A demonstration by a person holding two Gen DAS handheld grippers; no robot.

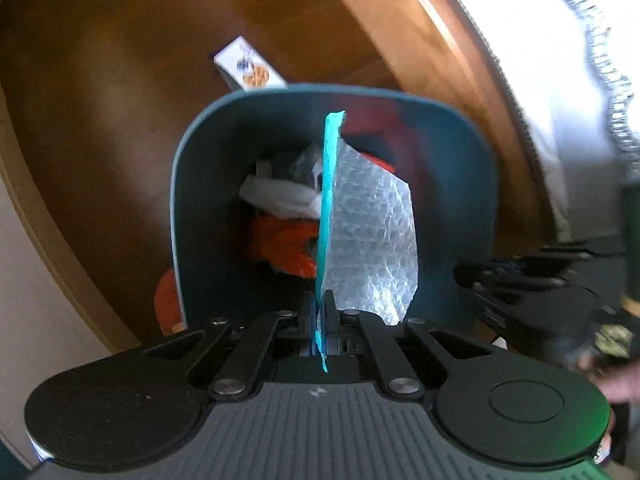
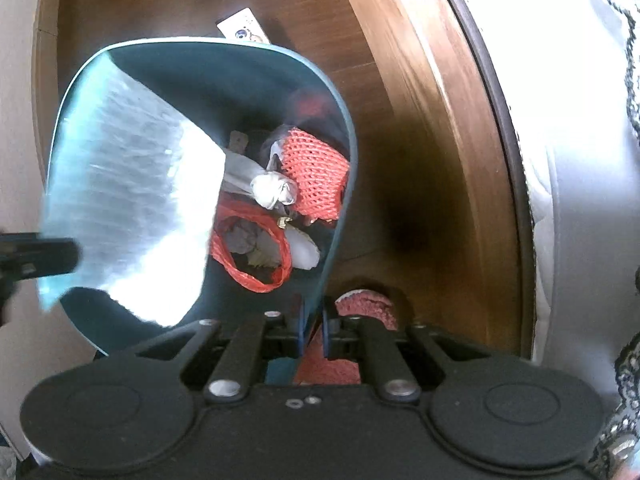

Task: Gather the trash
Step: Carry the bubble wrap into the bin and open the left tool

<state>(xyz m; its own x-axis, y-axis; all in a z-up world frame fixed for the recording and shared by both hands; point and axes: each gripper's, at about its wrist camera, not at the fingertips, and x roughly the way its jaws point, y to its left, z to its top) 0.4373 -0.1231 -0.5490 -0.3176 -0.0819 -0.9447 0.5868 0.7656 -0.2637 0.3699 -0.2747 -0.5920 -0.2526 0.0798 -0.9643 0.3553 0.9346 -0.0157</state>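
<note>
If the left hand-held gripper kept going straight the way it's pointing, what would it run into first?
Probably the trash inside the teal bin. The left hand-held gripper, shut on a bubble mailer, points down into the bin's opening, toward white crumpled plastic and orange netting. Depth is unclear.

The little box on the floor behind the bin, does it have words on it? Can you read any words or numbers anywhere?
Small white box: dark print above a picture of something round and orange, too blurred to read.
Left gripper body: a small pale logo mark, no letters.
Bubble mailer, teal bin, red mesh bag: no text visible.
</note>
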